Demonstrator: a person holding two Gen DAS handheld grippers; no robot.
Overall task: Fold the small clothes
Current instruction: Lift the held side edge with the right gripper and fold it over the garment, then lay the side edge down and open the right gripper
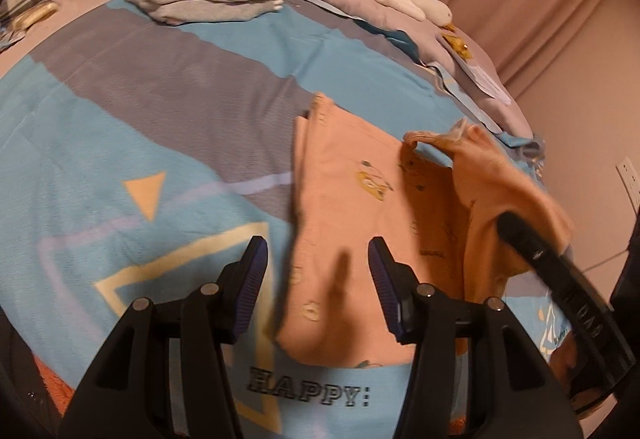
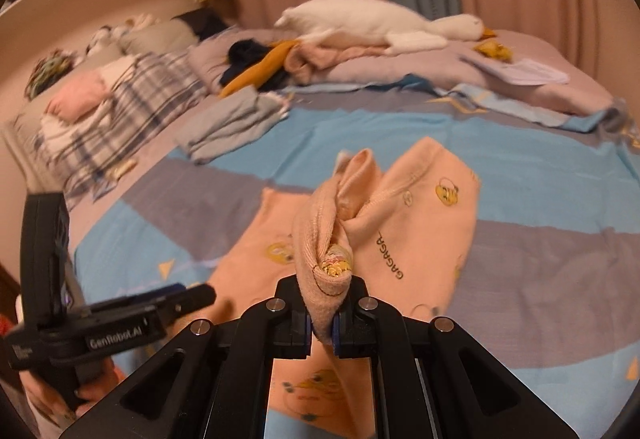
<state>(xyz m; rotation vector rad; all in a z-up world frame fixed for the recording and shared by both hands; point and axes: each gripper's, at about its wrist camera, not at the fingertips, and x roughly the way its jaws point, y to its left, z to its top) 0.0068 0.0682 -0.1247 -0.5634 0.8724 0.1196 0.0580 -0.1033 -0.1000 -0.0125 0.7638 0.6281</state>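
Pinching the peach garment (image 2: 404,223), right gripper (image 2: 323,327) jaws clamp; left gripper (image 1: 316,279) gapes empty.

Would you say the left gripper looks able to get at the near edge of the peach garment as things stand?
Probably yes. The left gripper is open and empty, with the peach garment lying flat on the bedspread right between its fingers. The right gripper lifts another part, off to the side.
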